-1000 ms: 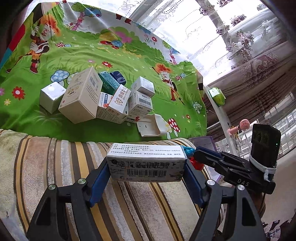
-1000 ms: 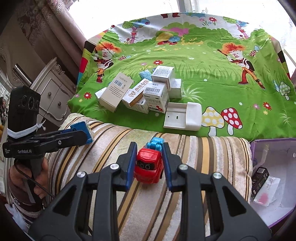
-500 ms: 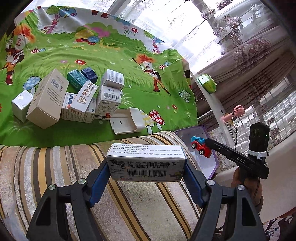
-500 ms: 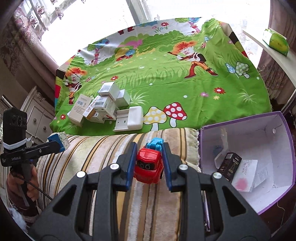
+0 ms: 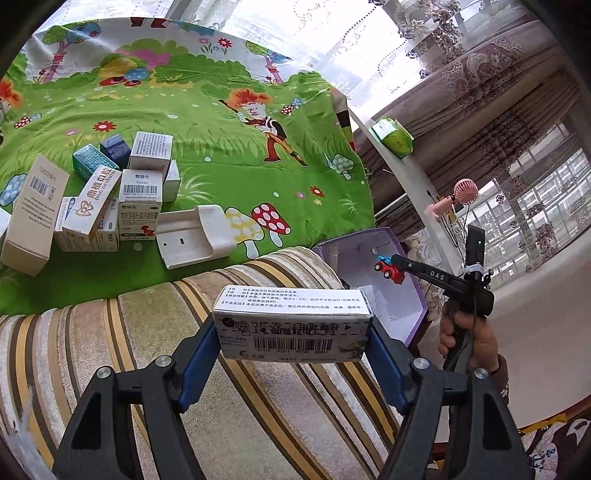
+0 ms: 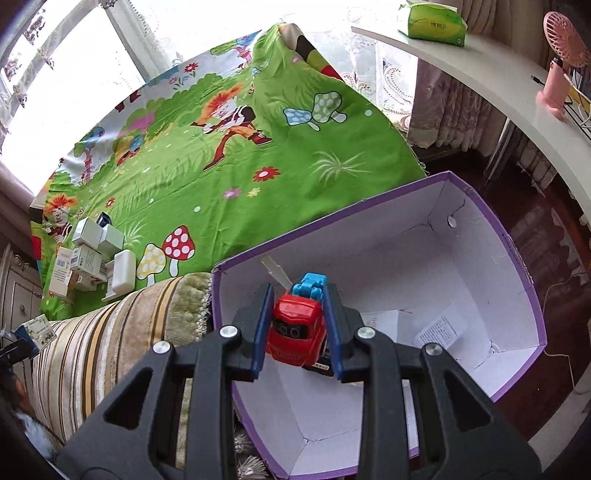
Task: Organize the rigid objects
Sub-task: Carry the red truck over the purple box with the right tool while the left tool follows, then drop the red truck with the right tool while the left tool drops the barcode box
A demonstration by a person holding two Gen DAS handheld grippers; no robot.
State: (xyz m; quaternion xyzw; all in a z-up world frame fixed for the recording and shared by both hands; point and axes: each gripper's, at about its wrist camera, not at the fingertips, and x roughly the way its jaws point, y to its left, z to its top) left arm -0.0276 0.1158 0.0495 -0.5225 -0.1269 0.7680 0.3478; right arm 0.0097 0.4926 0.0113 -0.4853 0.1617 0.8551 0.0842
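Note:
My left gripper (image 5: 293, 339) is shut on a white medicine box (image 5: 293, 325) with a barcode, held above the striped cushion (image 5: 110, 350). My right gripper (image 6: 297, 325) is shut on a red and blue toy car (image 6: 297, 325) and holds it over the open purple box (image 6: 480, 229); the car also shows in the left wrist view (image 5: 388, 267). The purple box (image 5: 369, 254) has white inner walls and holds a few small packages and papers. Several medicine boxes (image 5: 110, 199) and a white plastic holder (image 5: 195, 234) lie on the green cartoon cloth (image 5: 221, 122).
A white shelf (image 6: 498, 85) to the right carries a green tissue pack (image 6: 432, 20) and a pink hand fan (image 6: 557, 74). Curtains and windows stand behind. Dark floor lies beyond the purple box.
My right gripper has swung right with the toy car, from above the cushion to over the purple box. My left gripper has turned right with the medicine box still in it.

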